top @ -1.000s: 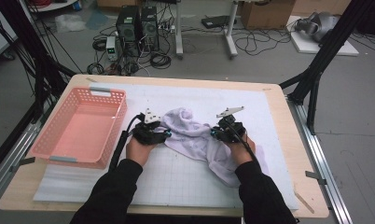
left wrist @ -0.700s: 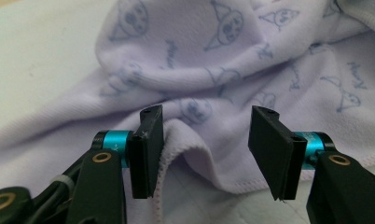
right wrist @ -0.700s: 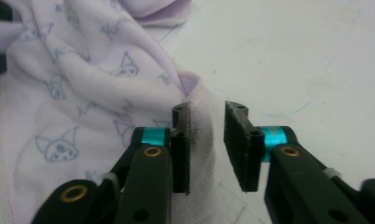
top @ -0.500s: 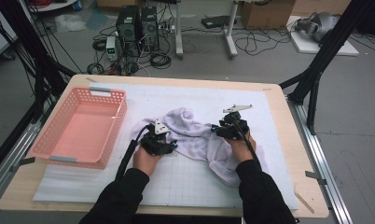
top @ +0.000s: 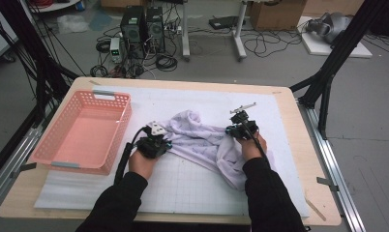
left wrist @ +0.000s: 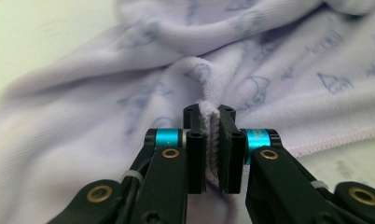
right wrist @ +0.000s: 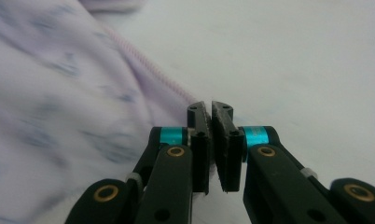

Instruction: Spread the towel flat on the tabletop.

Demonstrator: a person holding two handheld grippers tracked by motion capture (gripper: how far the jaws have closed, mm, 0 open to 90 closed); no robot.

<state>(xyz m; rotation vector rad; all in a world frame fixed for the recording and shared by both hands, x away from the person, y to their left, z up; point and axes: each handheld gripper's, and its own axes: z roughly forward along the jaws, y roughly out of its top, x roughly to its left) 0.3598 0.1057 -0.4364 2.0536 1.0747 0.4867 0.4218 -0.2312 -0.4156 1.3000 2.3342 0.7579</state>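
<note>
Centrally on the table, a pale lilac garment [top: 202,140] printed with small blue figures is lying crumpled on the white gridded mat [top: 183,183], its pink-stitched hem trailing toward the near right corner. Both grippers are pinching it, and both have just been closing. The left gripper [left wrist: 212,140] is clamping a raised fold of the soft ribbed cloth tight between its pads, at the garment's left edge. The right gripper [right wrist: 212,140] is standing nearly closed at the hem, on the garment's right side; a sliver of fabric appears to be sitting between its pads, though blur is making this hard to confirm. A pink plastic basket [top: 108,99] is sitting well apart at the mat's left. Beyond the wooden table edge [top: 289,106], computer towers [top: 144,24] and tangled cables [top: 260,46] are cluttering the grey floor.
</note>
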